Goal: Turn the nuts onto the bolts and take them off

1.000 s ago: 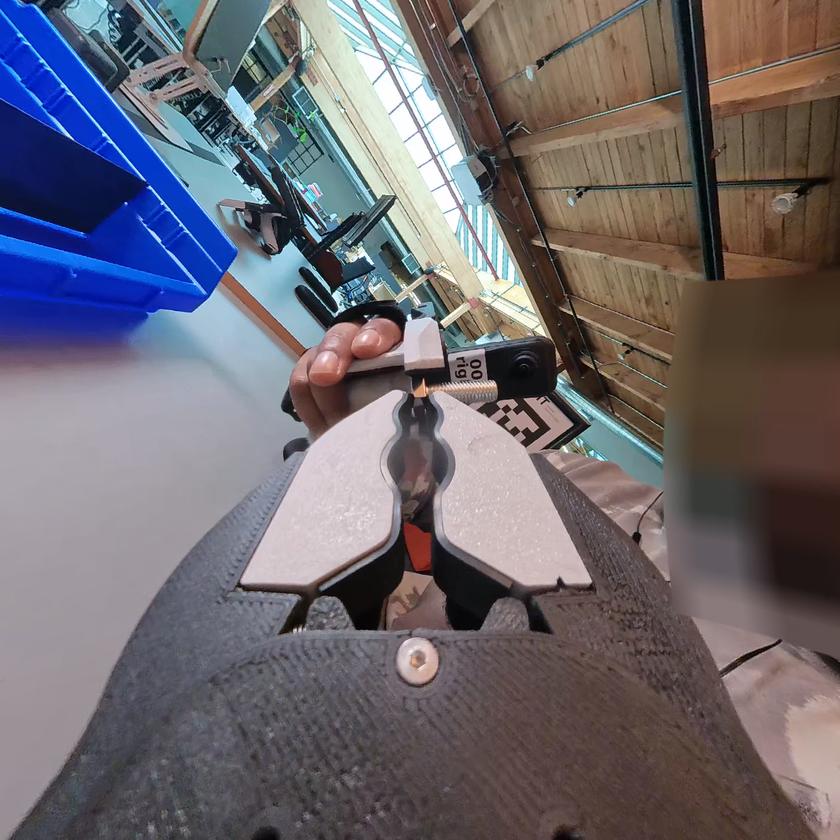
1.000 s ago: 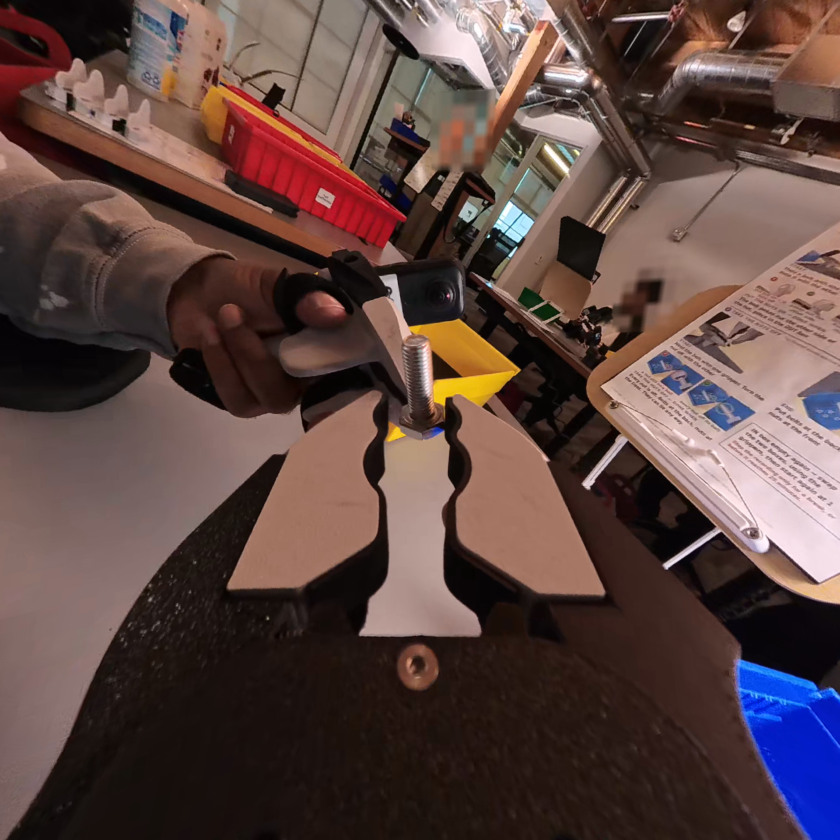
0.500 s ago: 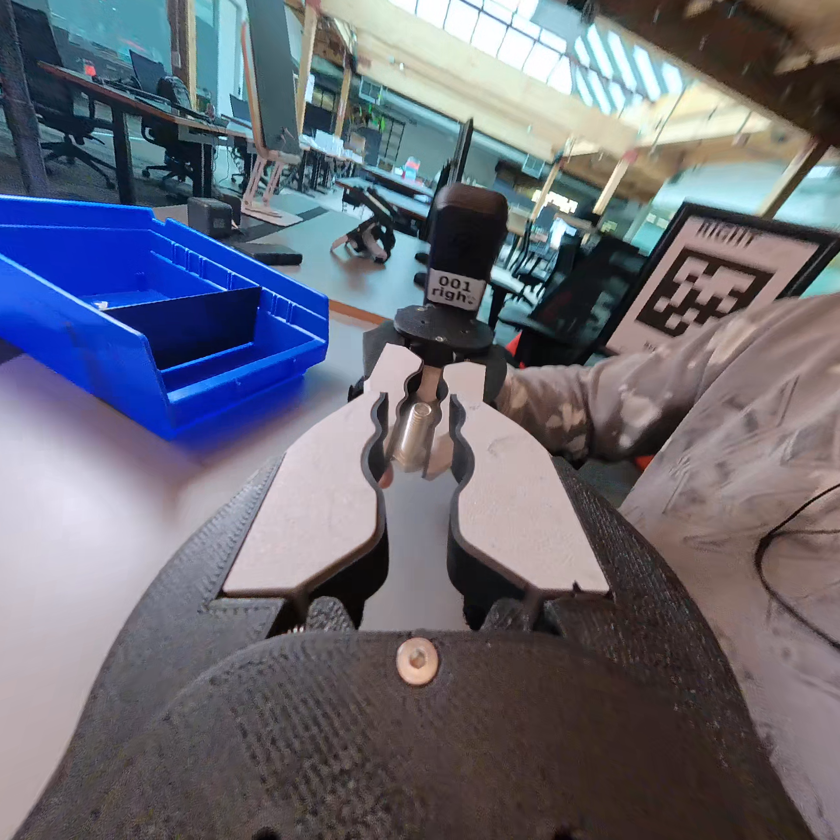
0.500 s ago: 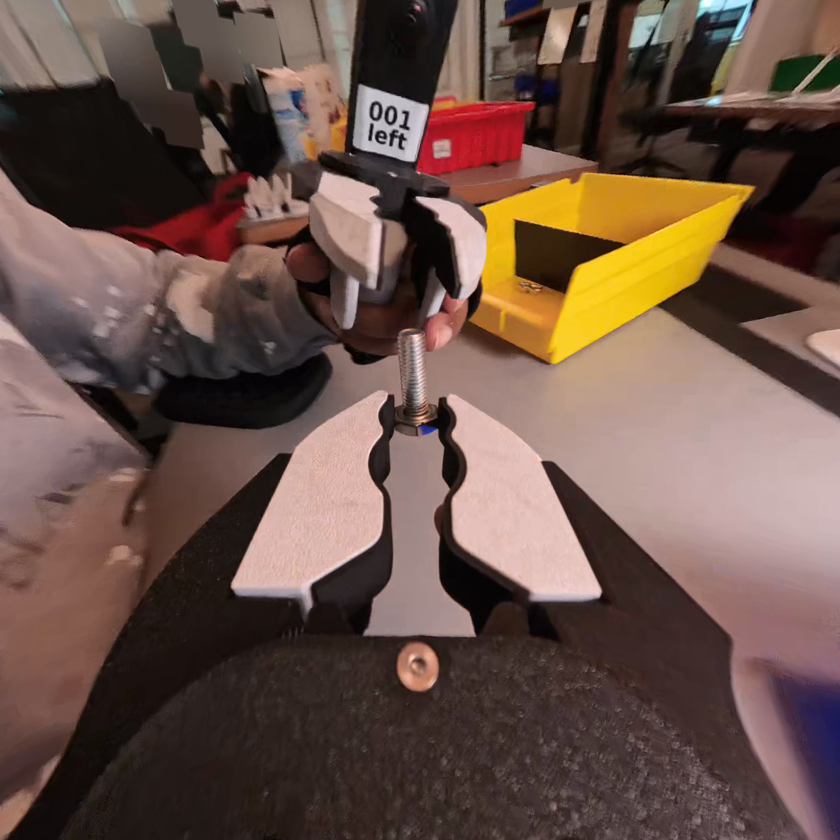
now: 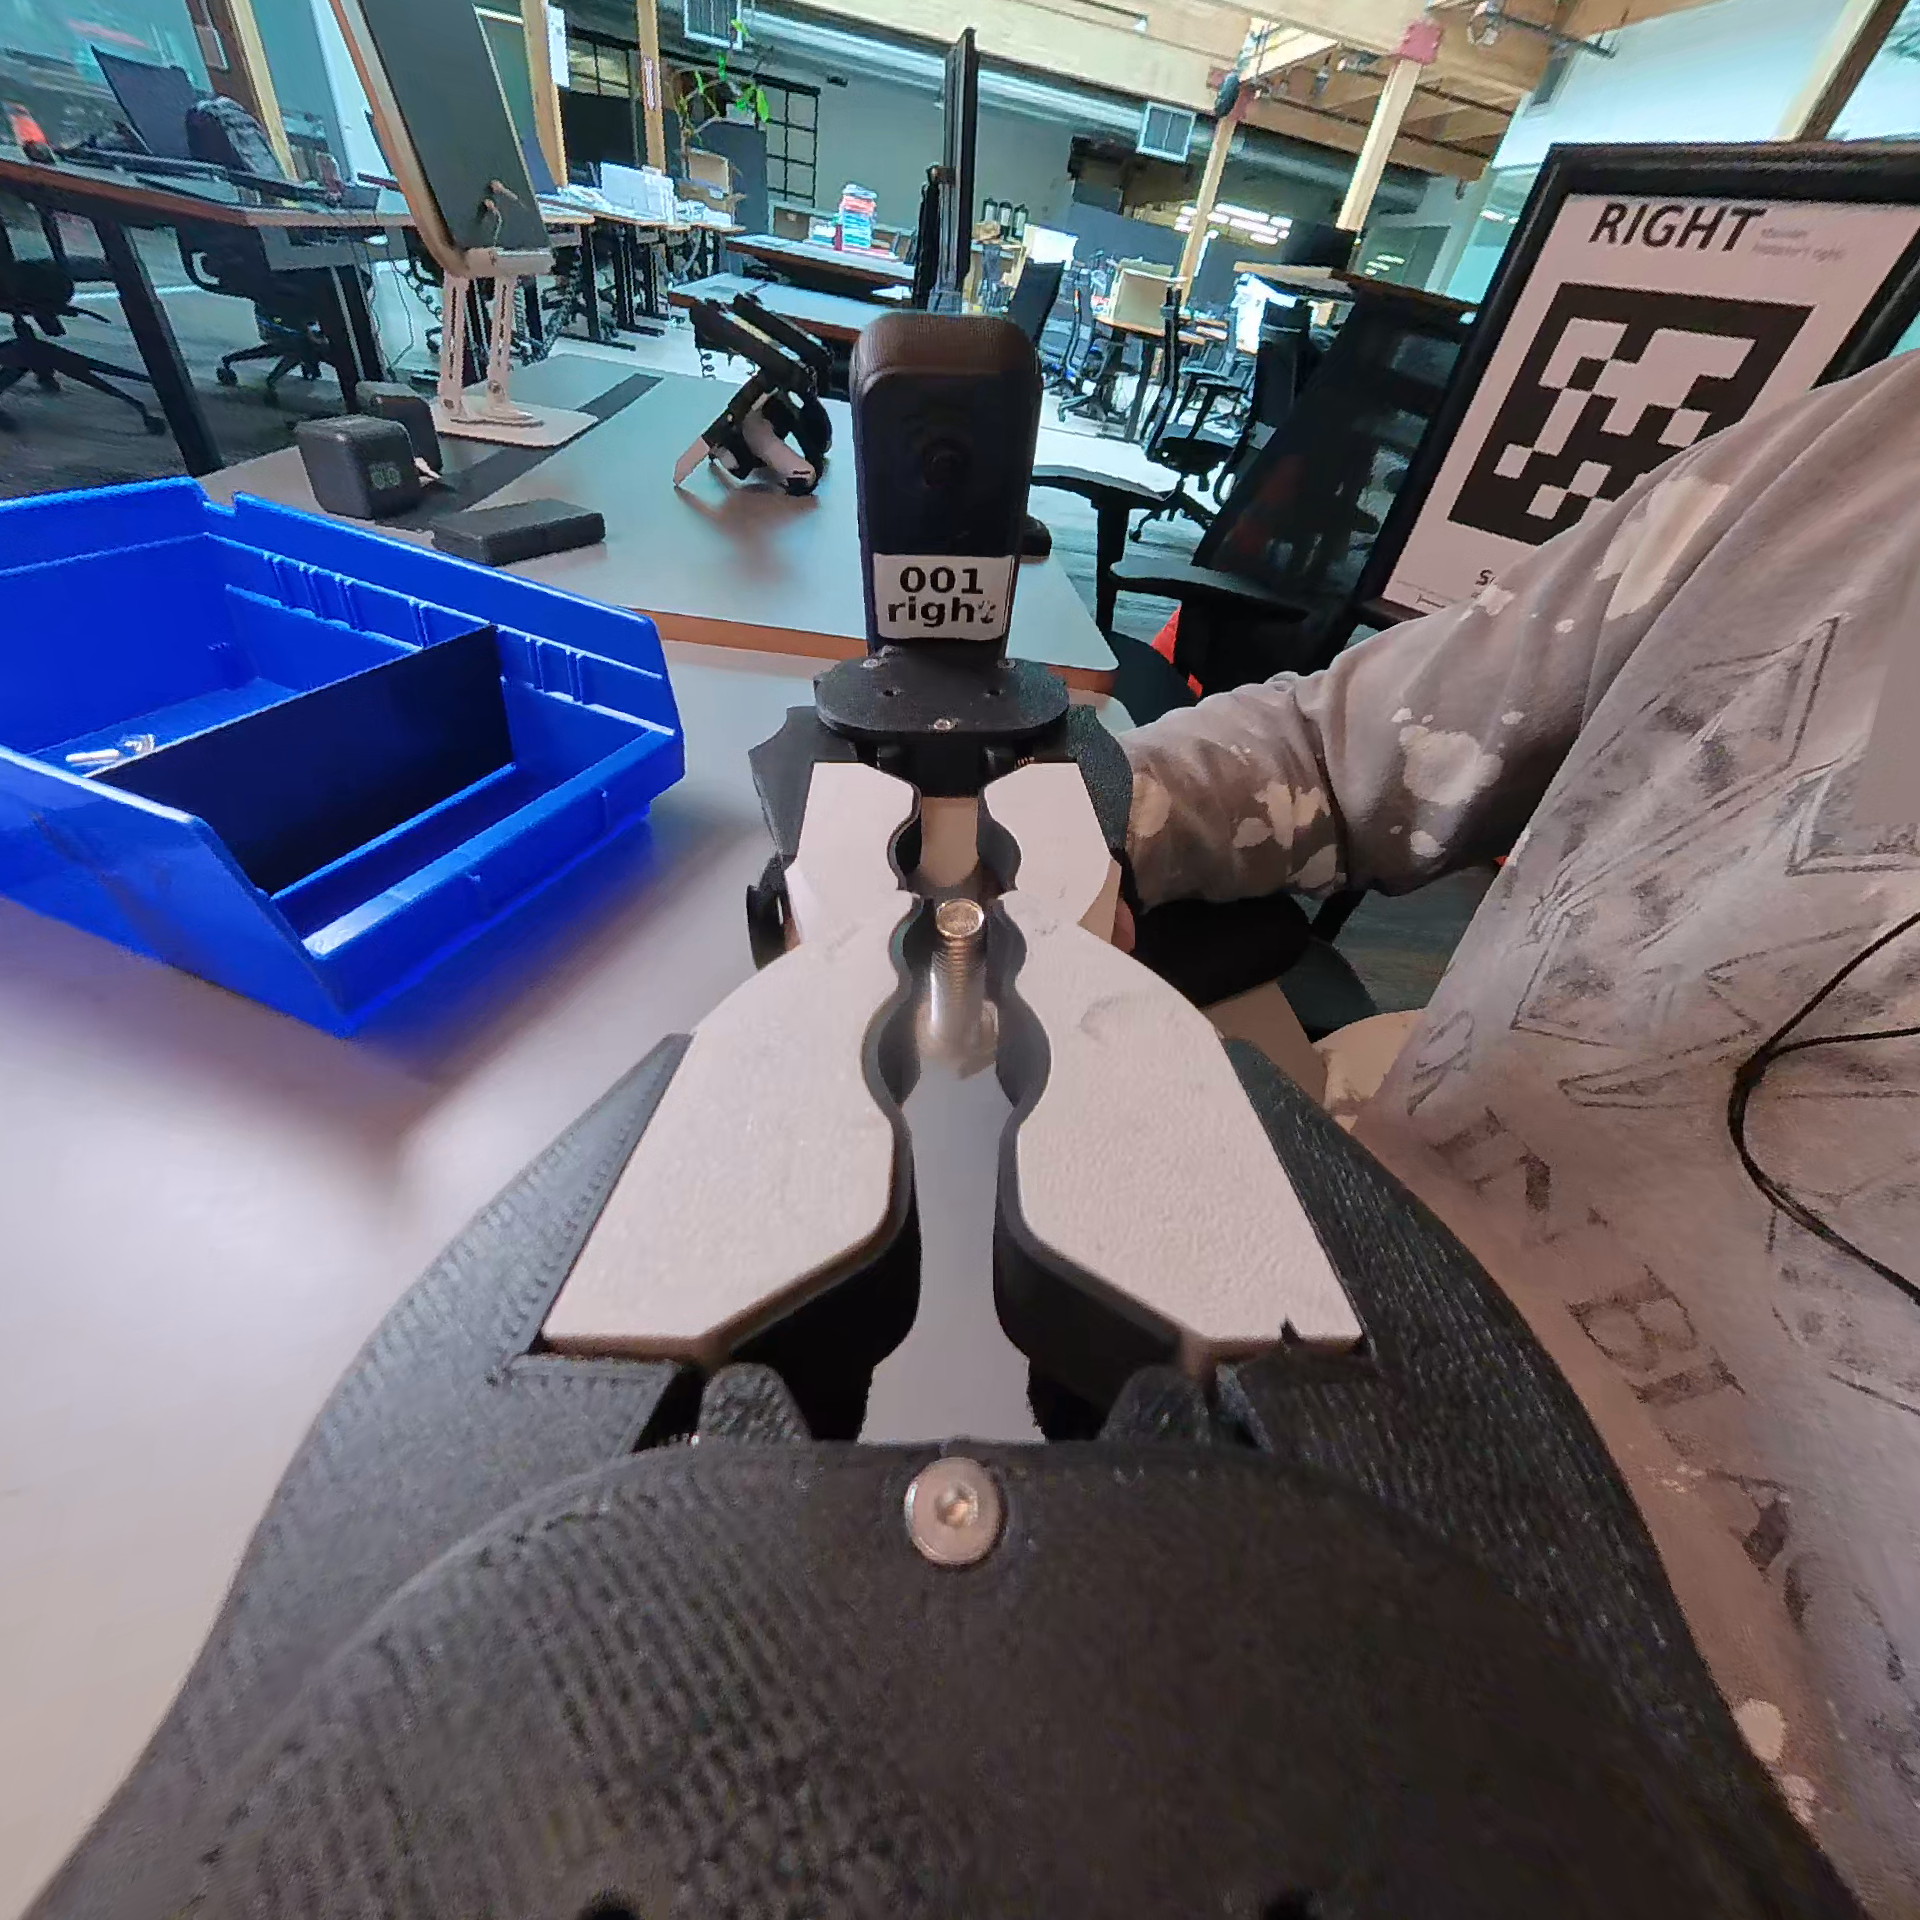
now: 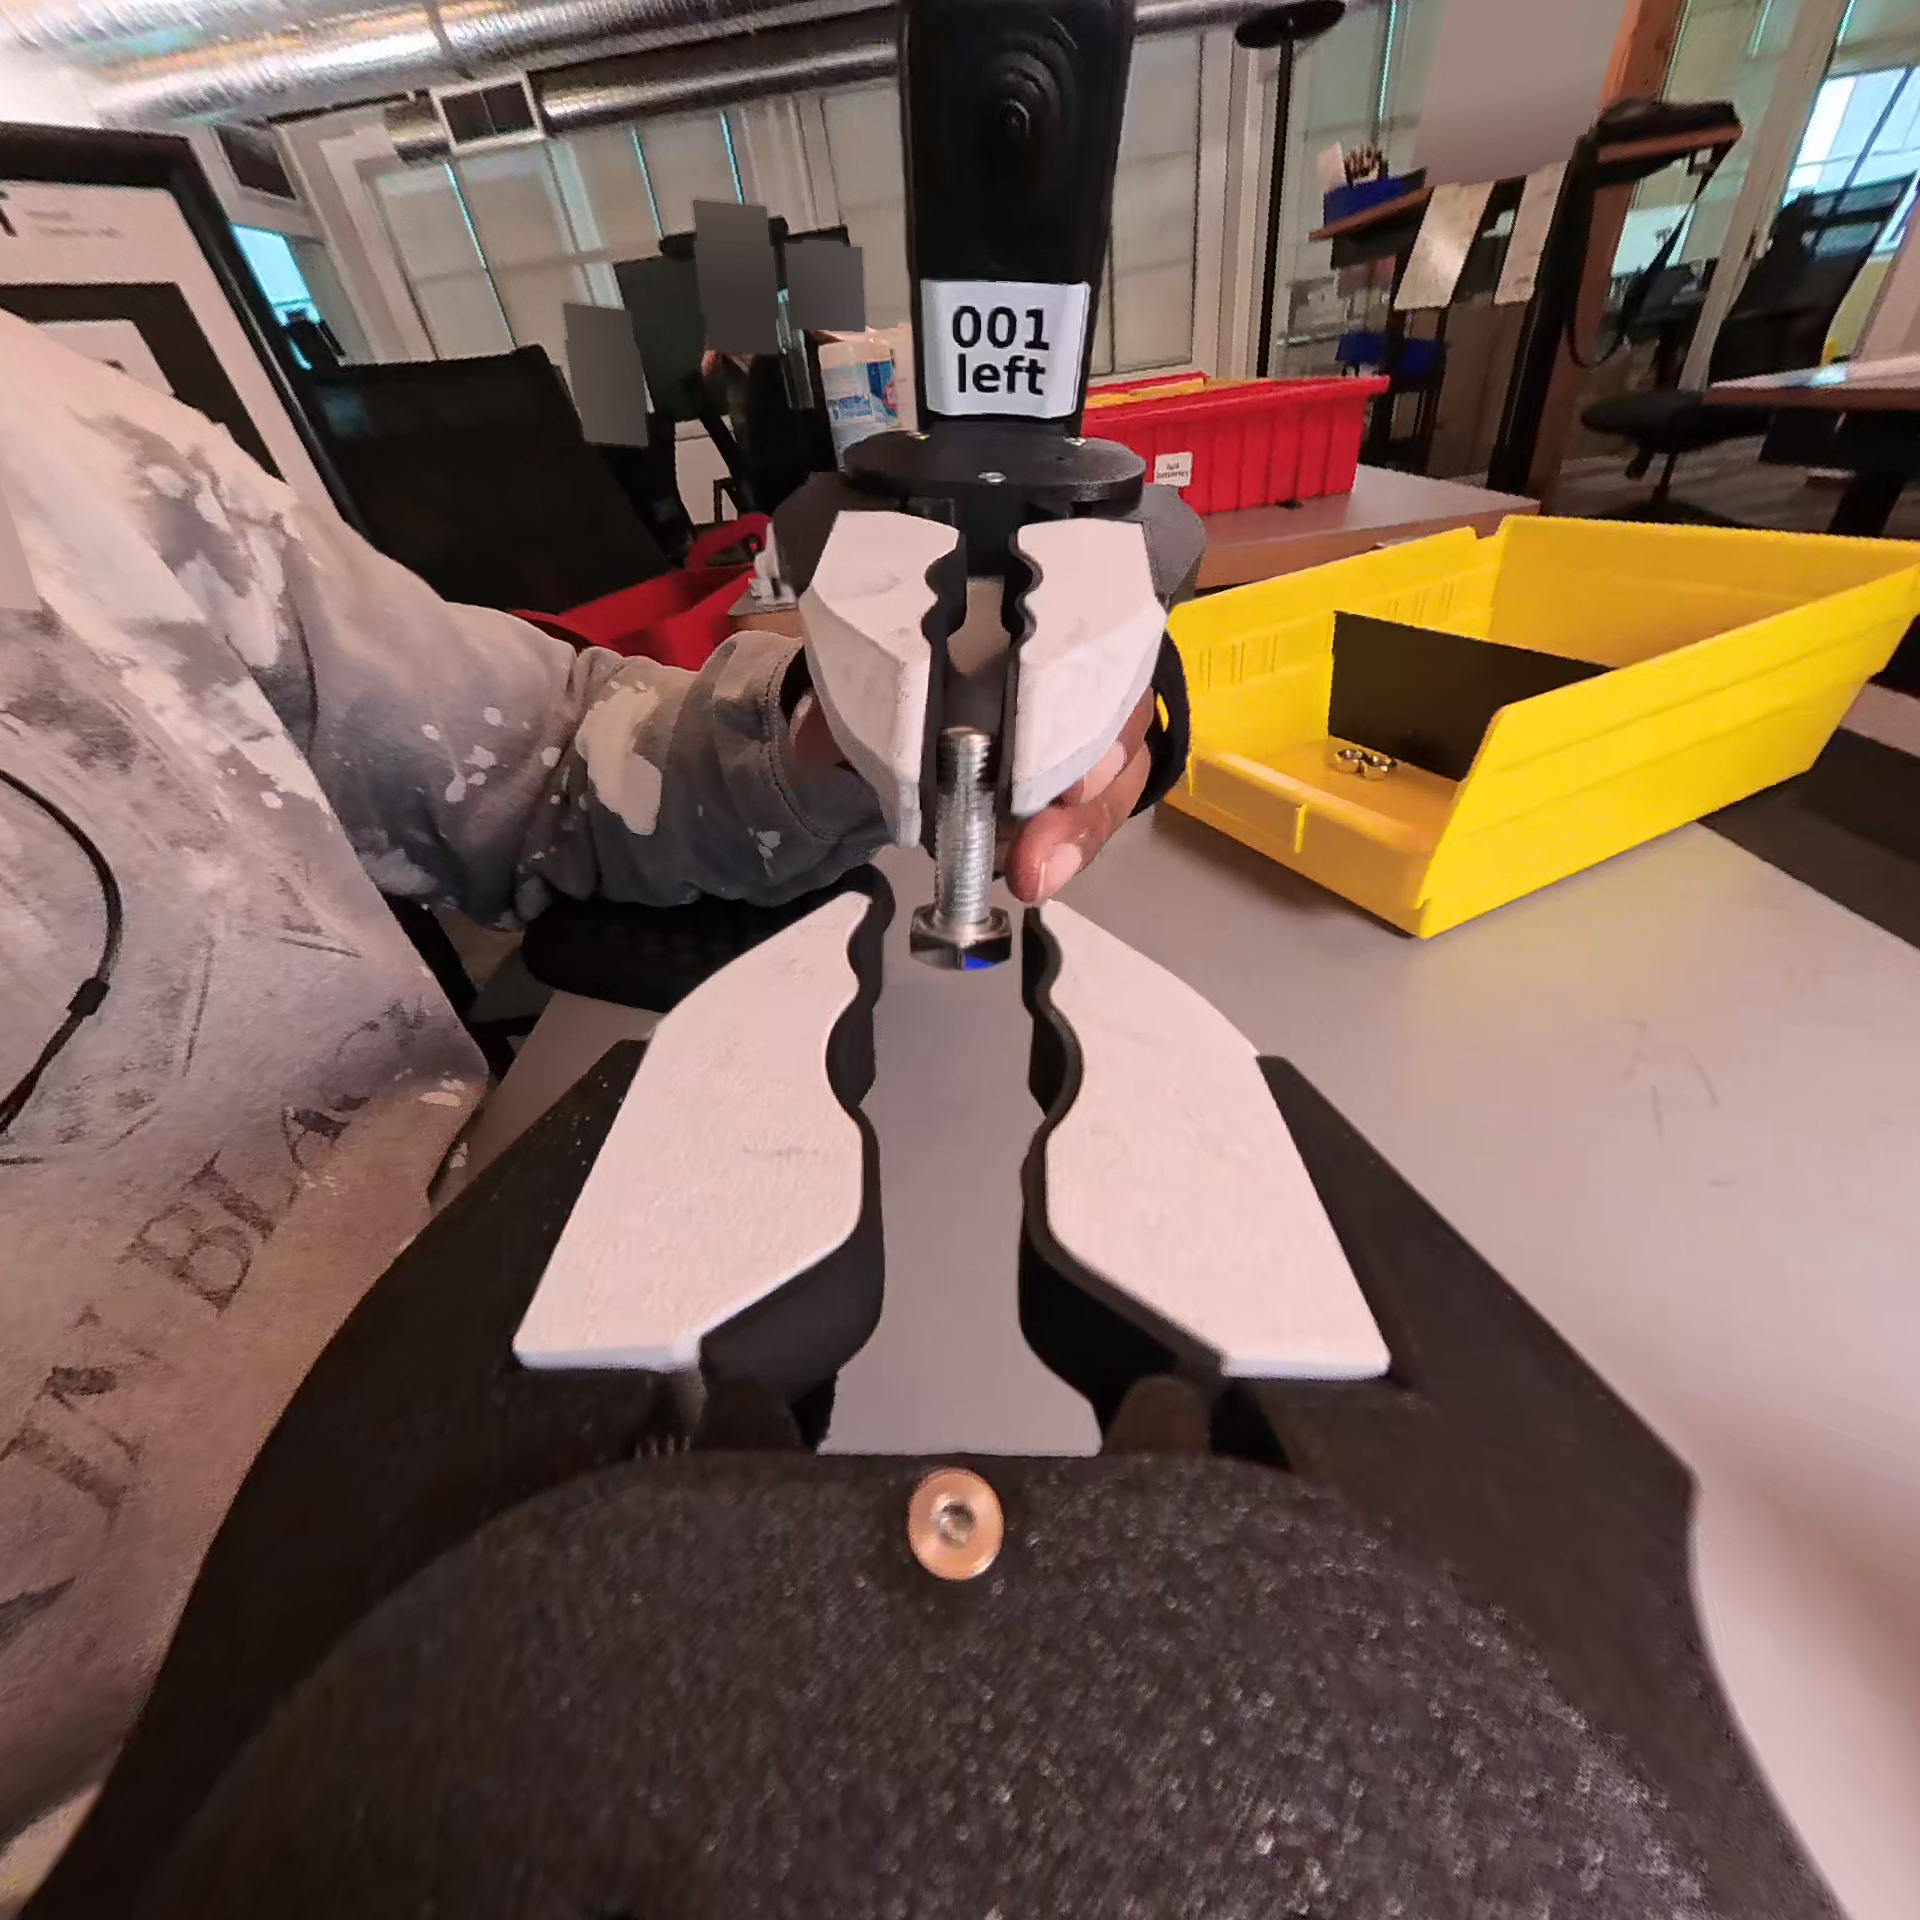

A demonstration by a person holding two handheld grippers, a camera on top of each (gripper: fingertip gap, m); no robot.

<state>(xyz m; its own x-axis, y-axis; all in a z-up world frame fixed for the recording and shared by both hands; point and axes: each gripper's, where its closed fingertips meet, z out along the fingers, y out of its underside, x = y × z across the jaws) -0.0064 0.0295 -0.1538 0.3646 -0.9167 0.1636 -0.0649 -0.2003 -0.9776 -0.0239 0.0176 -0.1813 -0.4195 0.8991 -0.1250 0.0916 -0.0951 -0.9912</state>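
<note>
A silver bolt [image 6: 964, 821] with a hex nut [image 6: 961, 935] on its near end hangs between my two grippers, which face each other above the grey table [image 6: 1455, 1091]. My left gripper [image 6: 961, 821] is shut on the bolt's shank; in the left wrist view the bolt [image 5: 954, 997] lies between the left gripper's [image 5: 956, 935] fingers. My right gripper [image 6: 956, 912] is open, its tips on either side of the nut with a small gap on each side. The right gripper [image 5: 951, 883] also shows head-on in the left wrist view.
A blue divided bin [image 5: 312, 831] with a few bolts [image 5: 109, 748] stands to the left gripper's left. A yellow bin [image 6: 1558, 727] holds two nuts [image 6: 1361, 764]. Red bins [image 6: 1236, 426] are behind. The person's grey sleeve [image 6: 582, 758] and a marker board [image 5: 1621, 395] are close. The grippers are tip to tip, or close to it.
The left gripper has come onto the bolt and shut on its shank. The right gripper, which held the nut, has opened a little. Both views have levelled out.
</note>
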